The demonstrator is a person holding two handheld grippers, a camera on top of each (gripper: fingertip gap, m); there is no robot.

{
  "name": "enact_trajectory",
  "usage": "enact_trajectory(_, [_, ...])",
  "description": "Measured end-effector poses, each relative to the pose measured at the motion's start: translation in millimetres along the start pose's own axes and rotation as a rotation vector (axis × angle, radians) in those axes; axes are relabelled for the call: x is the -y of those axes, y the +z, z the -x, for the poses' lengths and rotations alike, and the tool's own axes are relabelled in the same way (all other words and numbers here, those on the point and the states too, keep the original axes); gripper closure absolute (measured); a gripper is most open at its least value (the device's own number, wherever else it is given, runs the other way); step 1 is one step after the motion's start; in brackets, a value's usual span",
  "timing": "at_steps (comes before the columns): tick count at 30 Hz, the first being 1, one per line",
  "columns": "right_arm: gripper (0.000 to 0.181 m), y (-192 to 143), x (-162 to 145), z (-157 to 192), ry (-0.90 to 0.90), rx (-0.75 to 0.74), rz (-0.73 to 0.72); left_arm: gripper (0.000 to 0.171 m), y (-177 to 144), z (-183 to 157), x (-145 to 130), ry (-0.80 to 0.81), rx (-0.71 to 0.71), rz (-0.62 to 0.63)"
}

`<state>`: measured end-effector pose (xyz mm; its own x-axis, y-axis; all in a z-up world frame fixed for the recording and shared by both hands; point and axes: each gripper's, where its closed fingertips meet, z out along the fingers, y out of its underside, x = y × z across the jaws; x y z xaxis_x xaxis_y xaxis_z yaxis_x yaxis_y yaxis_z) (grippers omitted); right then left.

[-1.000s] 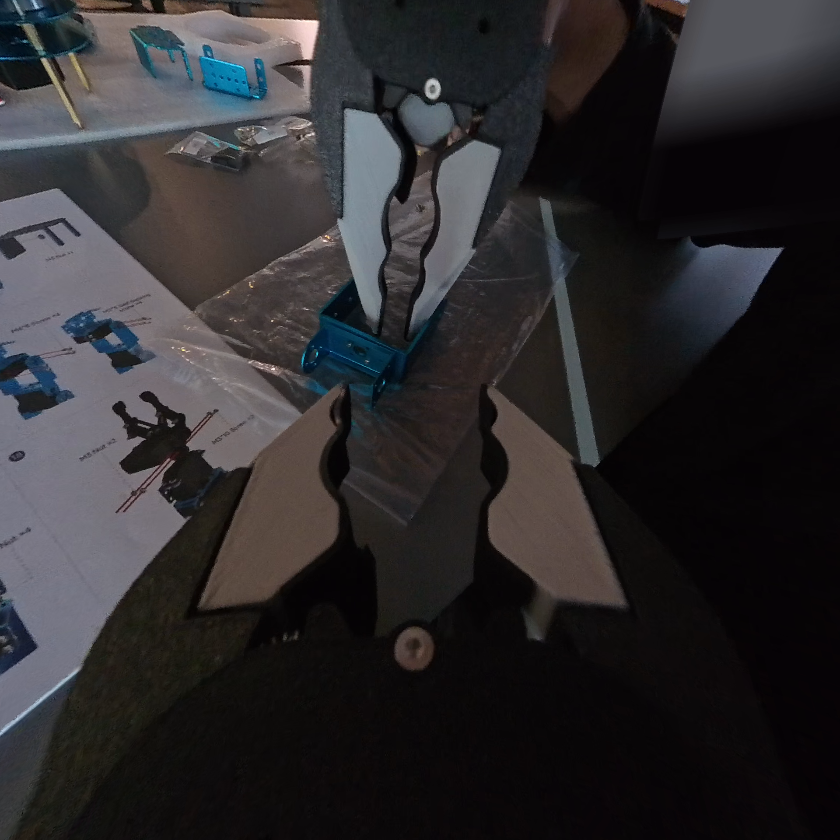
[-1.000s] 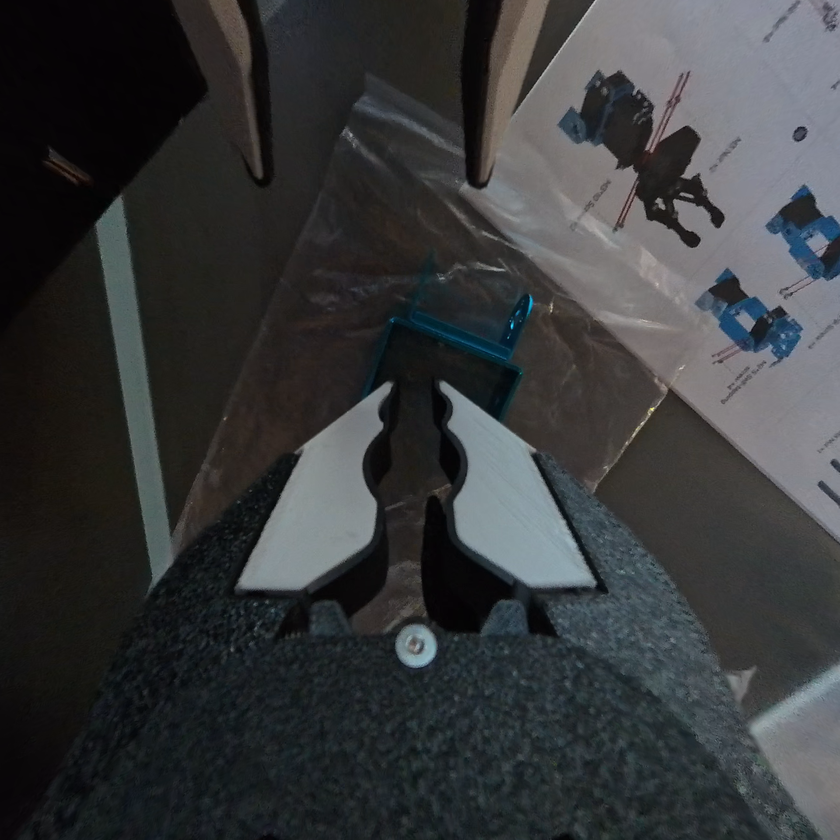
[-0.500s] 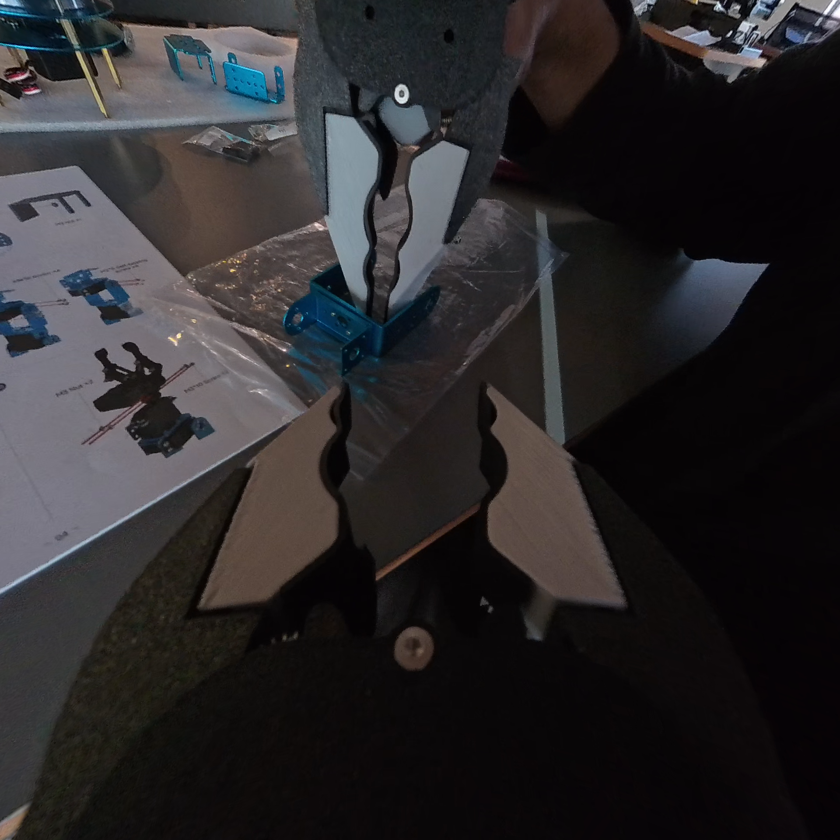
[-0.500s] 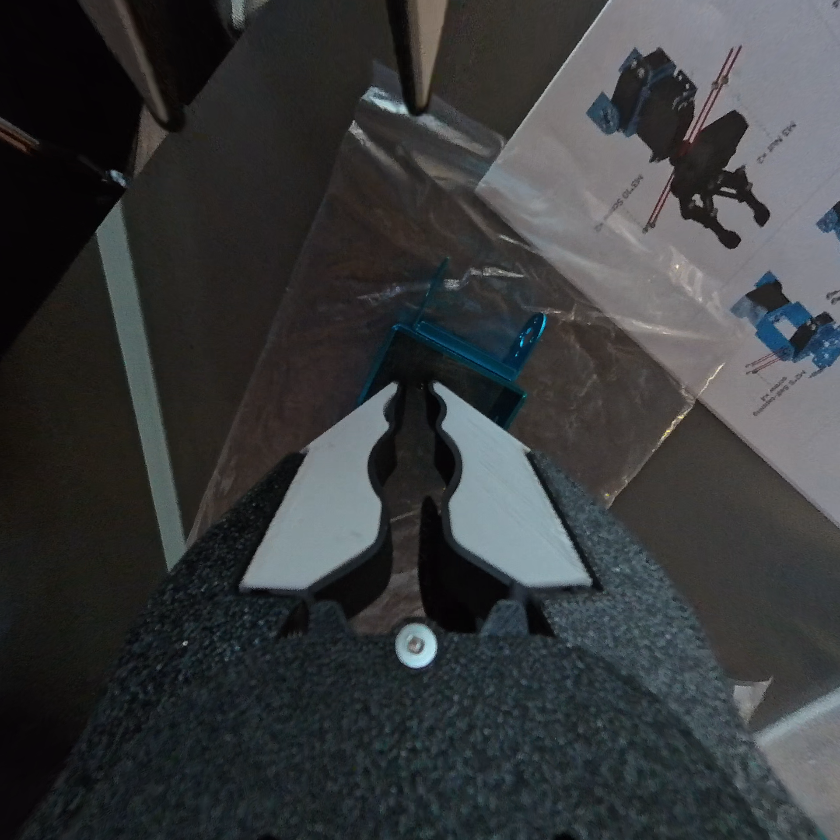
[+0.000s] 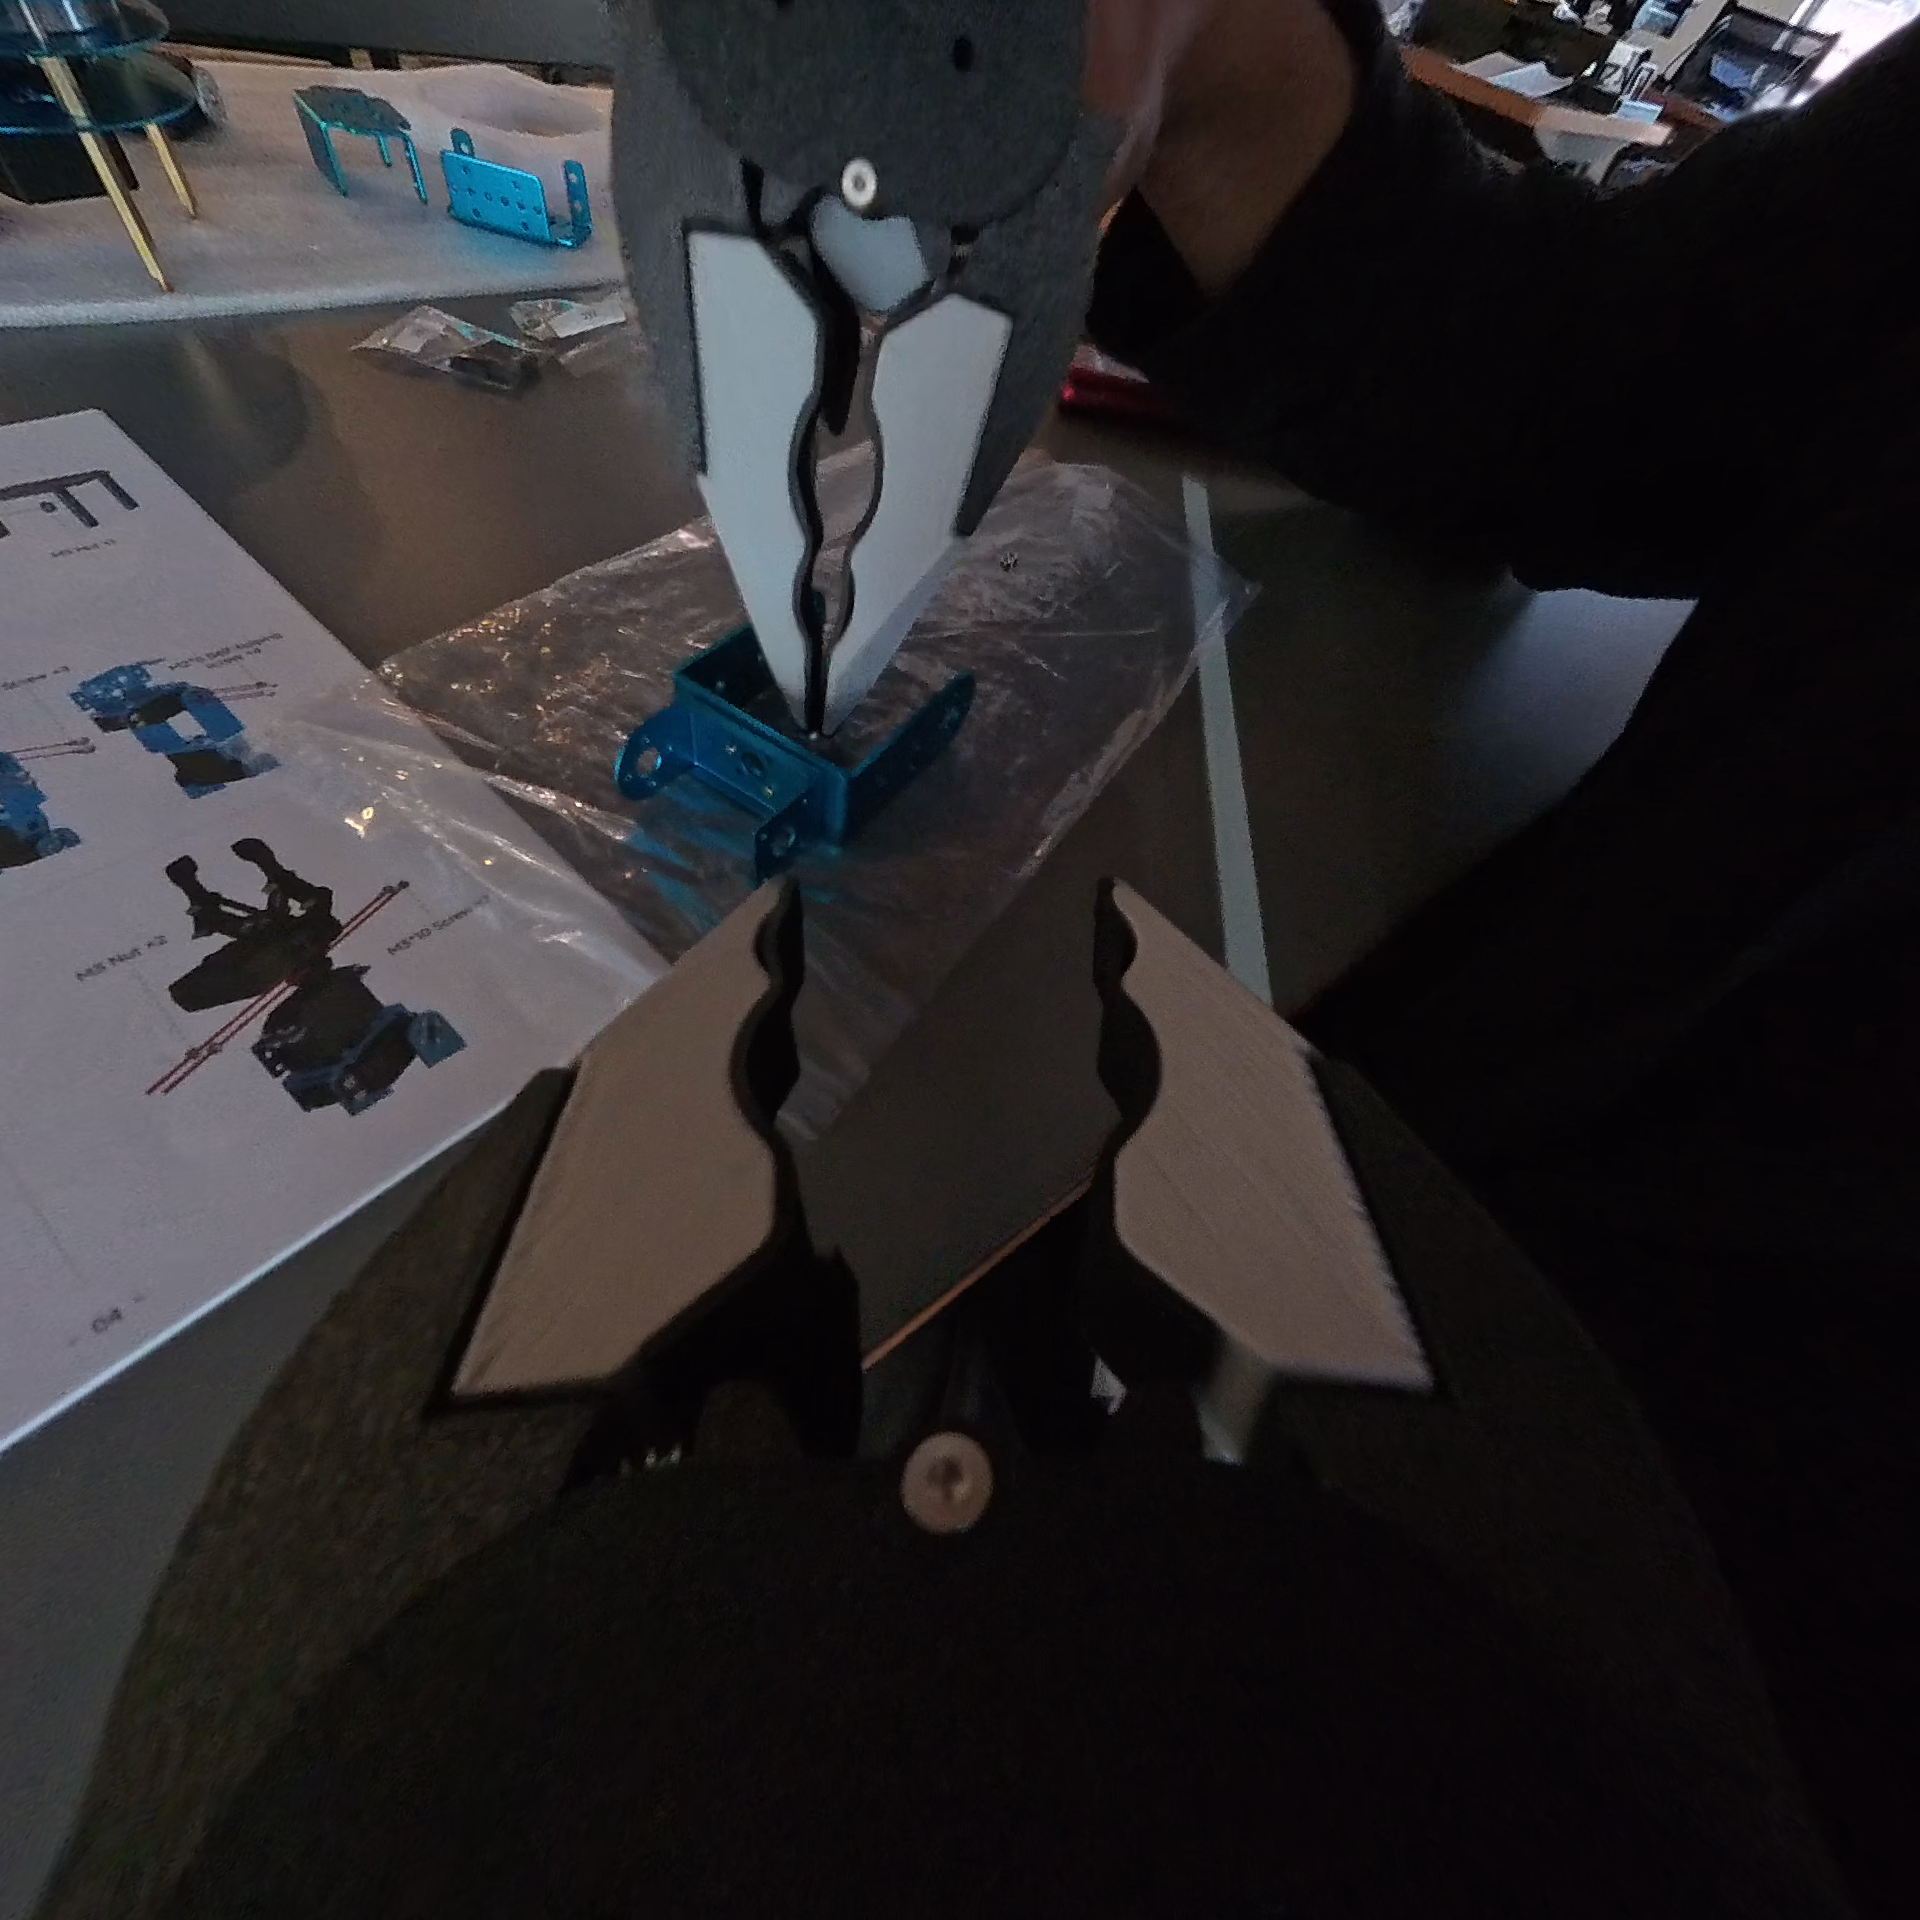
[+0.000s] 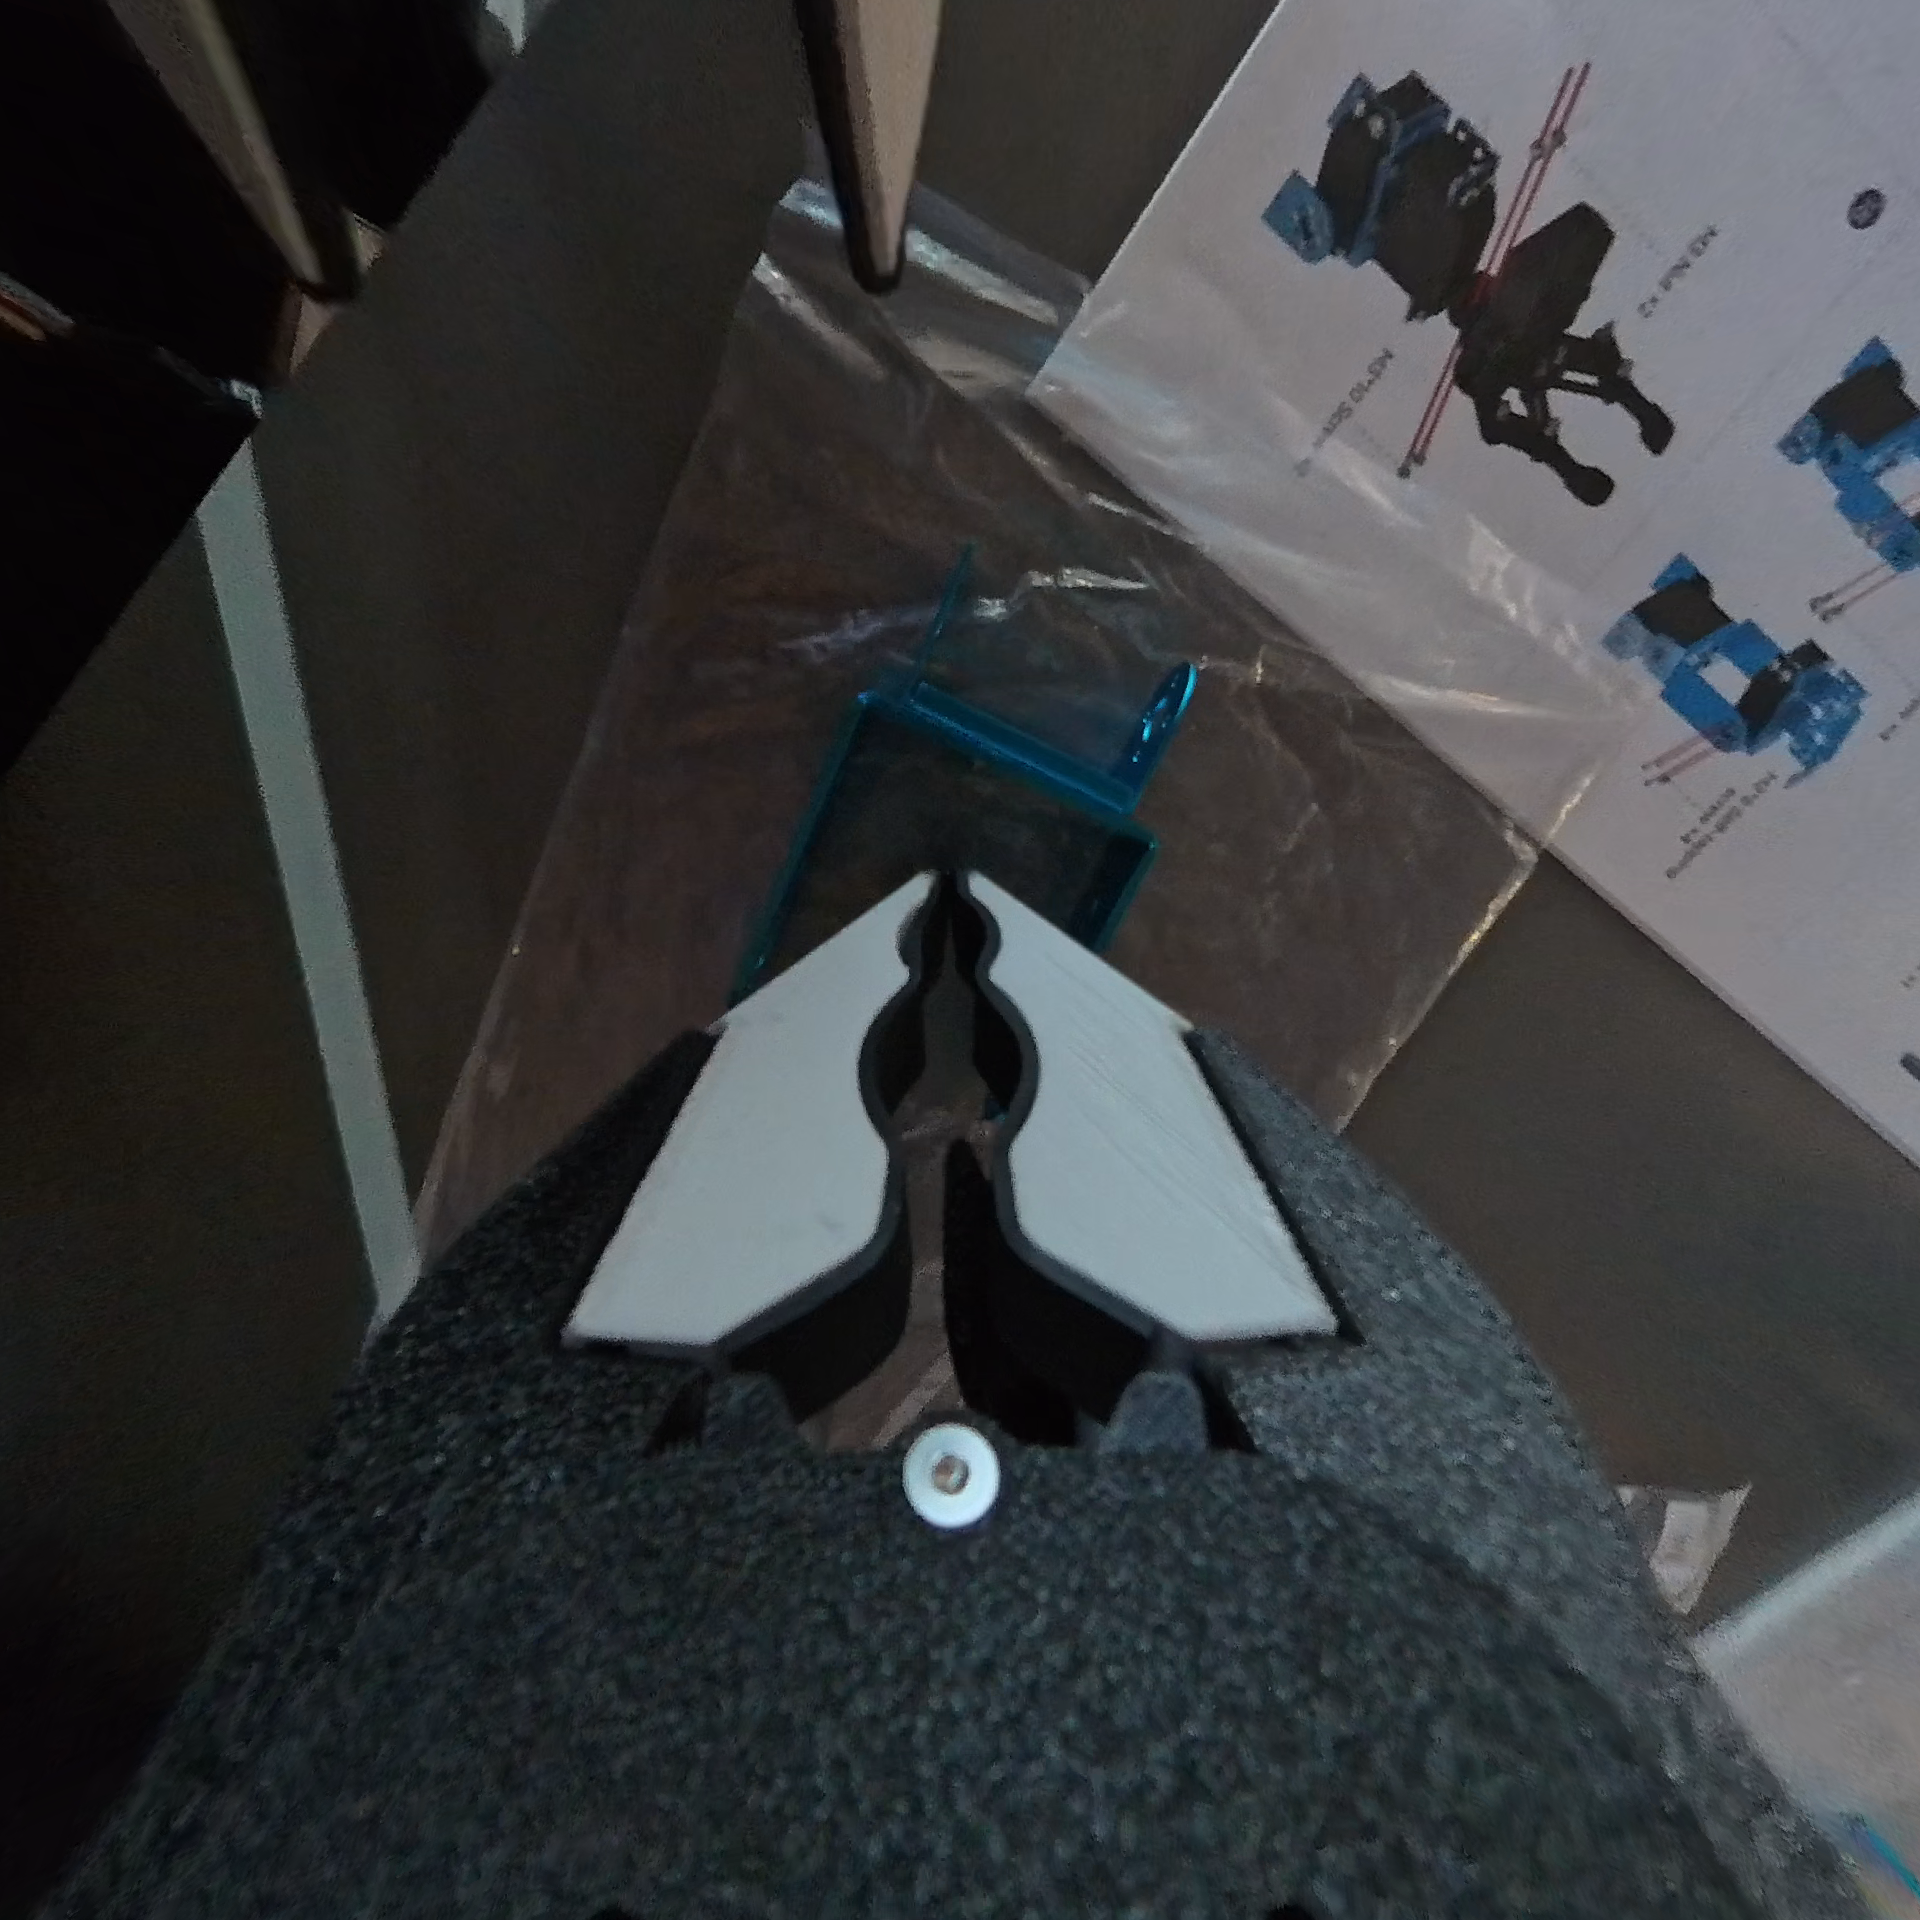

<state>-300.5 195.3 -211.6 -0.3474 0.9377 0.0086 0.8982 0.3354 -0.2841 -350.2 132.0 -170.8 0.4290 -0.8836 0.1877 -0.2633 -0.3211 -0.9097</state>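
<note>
A blue metal bracket [image 5: 748, 764] stands on a clear plastic bag [image 5: 1039, 644] on the dark table. My right gripper [image 5: 818, 722] comes down from above, and its tips are shut together inside the bracket's open frame. In the right wrist view the shut tips [image 6: 948, 881] sit over the bracket [image 6: 1018, 756], and I cannot tell if they pinch anything small. My left gripper [image 5: 945, 894] is open and empty, just short of the bracket. It also shows at the top of the right wrist view [image 6: 597, 275].
A printed instruction sheet [image 5: 208, 935] lies left of the bag. Further blue brackets [image 5: 514, 203], small parts bags [image 5: 457, 348] and a blue acrylic stand on brass legs [image 5: 73, 94] sit at the back. A person's dark sleeve [image 5: 1455, 312] fills the right. The left gripper's tips are roughly 9 centimetres from the right gripper's.
My right gripper's fingers have closed from a narrow gap to shut inside the bracket. The bracket has turned slightly on the bag. My left gripper has stayed open and drawn back a little.
</note>
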Motion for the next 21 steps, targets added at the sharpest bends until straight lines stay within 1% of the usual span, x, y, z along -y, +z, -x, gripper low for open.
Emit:
enact_trajectory(3, [0.181, -12.8, -11.4, 0.9, 0.049, -0.036, -0.017, 0.117, 7.1, 6.1, 1.8, -0.008, -0.011, 0.01])
enact_trajectory(7, [0.181, -23.6, -54.4, 14.4, 0.165, -0.052, 0.013, 0.116, 20.0, 11.8, 5.5, -0.009, -0.046, 0.033])
enact_trajectory(9, [0.181, -24.5, -73.9, 16.8, 0.213, -0.093, 0.017, 0.113, 26.6, 14.4, 8.1, -0.004, -0.065, 0.046])
enact_trajectory(12, [0.181, -21.2, -86.6, 19.9, 0.248, -0.124, -0.004, 0.109, 36.3, 18.7, 9.7, -0.023, -0.098, 0.076])
enact_trajectory(14, [0.181, -19.7, -88.6, 20.7, 0.257, -0.131, -0.024, 0.105, 40.8, 18.7, 10.7, -0.041, -0.128, 0.094])
enact_trajectory(16, [0.162, -22.6, -85.8, 22.0, 0.28, -0.112, -0.062, 0.104, 44.7, 20.1, 9.1, -0.041, -0.13, 0.121])
enact_trajectory(18, [0.147, -30.0, -80.4, 17.2, 0.307, -0.121, -0.119, 0.102, 48.0, 21.3, 6.4, -0.033, -0.123, 0.147])
enact_trajectory(20, [0.128, -38.0, -62.5, 12.7, 0.334, -0.111, -0.248, 0.101, 50.0, 22.4, 4.7, -0.035, -0.119, 0.163])
enact_trajectory(21, [0.114, -39.8, -48.1, 11.8, 0.341, -0.091, -0.335, 0.101, 50.4, 21.8, 4.8, -0.038, -0.126, 0.163])
